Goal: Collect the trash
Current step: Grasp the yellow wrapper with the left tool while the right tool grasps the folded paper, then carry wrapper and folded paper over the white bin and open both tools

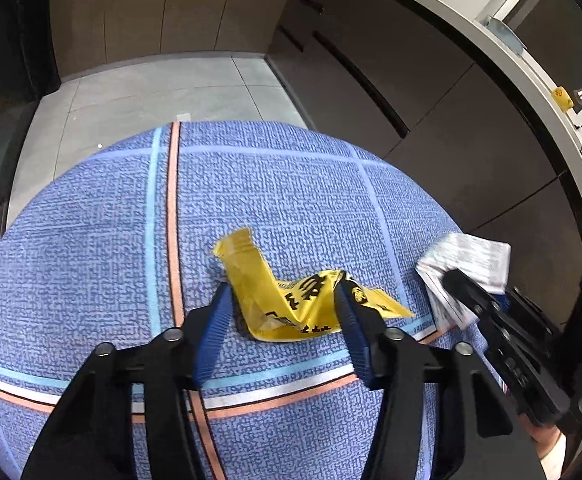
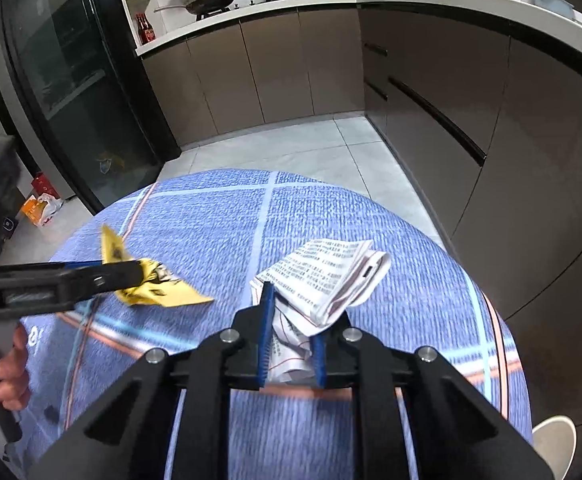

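Observation:
A crumpled yellow wrapper point(image 1: 291, 300) with black print lies on the blue checked tablecloth point(image 1: 91, 240). My left gripper point(image 1: 283, 292) is open with its blue pads on either side of the wrapper. It shows from the side in the right wrist view point(image 2: 131, 274), with the wrapper point(image 2: 159, 292) at its tips. My right gripper point(image 2: 297, 312) is shut on a folded printed paper point(image 2: 327, 276), which sticks up past its blue pads. In the left wrist view the paper point(image 1: 467, 264) and right gripper point(image 1: 457, 280) are at the table's right edge.
Brown kitchen cabinets point(image 2: 451, 120) curve around the right side under a grey counter point(image 1: 511, 60). Grey tile floor point(image 2: 291, 148) lies beyond the table. A dark glass door point(image 2: 71, 100) stands left, an orange-and-white bag point(image 2: 41, 208) on the floor by it. A white chair edge point(image 2: 555, 444) shows lower right.

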Tool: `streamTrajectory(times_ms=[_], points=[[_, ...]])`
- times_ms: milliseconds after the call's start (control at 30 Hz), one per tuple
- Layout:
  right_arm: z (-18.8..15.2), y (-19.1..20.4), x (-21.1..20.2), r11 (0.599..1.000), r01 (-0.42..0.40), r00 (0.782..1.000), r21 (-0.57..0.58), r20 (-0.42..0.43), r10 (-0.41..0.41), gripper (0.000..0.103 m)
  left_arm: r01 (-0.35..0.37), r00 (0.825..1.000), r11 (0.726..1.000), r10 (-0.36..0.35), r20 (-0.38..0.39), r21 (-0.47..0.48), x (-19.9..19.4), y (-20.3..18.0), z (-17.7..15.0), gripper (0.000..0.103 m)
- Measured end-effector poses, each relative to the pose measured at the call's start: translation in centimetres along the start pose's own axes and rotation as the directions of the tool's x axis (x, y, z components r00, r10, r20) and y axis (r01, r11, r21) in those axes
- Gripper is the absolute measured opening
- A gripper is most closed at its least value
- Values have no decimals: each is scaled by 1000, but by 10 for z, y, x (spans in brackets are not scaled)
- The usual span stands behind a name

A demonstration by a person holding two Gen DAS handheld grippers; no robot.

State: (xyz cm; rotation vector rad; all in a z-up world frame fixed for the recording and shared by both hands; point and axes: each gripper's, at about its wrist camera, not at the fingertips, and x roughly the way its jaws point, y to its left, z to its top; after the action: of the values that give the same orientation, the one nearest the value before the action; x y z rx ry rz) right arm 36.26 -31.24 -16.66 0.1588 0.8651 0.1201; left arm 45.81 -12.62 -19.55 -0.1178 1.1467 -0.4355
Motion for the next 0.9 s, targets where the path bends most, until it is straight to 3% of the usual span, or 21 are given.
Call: streamTrajectory(times_ms=[100,200,333,533,900], points=[[-11,2,-20,1000,-6,1000,10,19,6,18,5,1000,1000,-5,-4,-13,4,-1,-1,38],[-23,8,-38,1000,3,999,-5,37,-3,18,8,1000,1000,-8,-1,-13,3,-1,-1,21],[-36,19,-55,1000,-7,999,-7,45,8,18,4,1000,1000,-4,5,1,-4,-3,-4,6],[-47,31,-72,999,-38,998,-2,49,38,18,0,1000,1000,0,13,22,-24,-7,-24,4],[-63,49,-122,998,-65,992,-25,111,68,18,-37,990,999,33,137,30,-108,-23,-75,4]])
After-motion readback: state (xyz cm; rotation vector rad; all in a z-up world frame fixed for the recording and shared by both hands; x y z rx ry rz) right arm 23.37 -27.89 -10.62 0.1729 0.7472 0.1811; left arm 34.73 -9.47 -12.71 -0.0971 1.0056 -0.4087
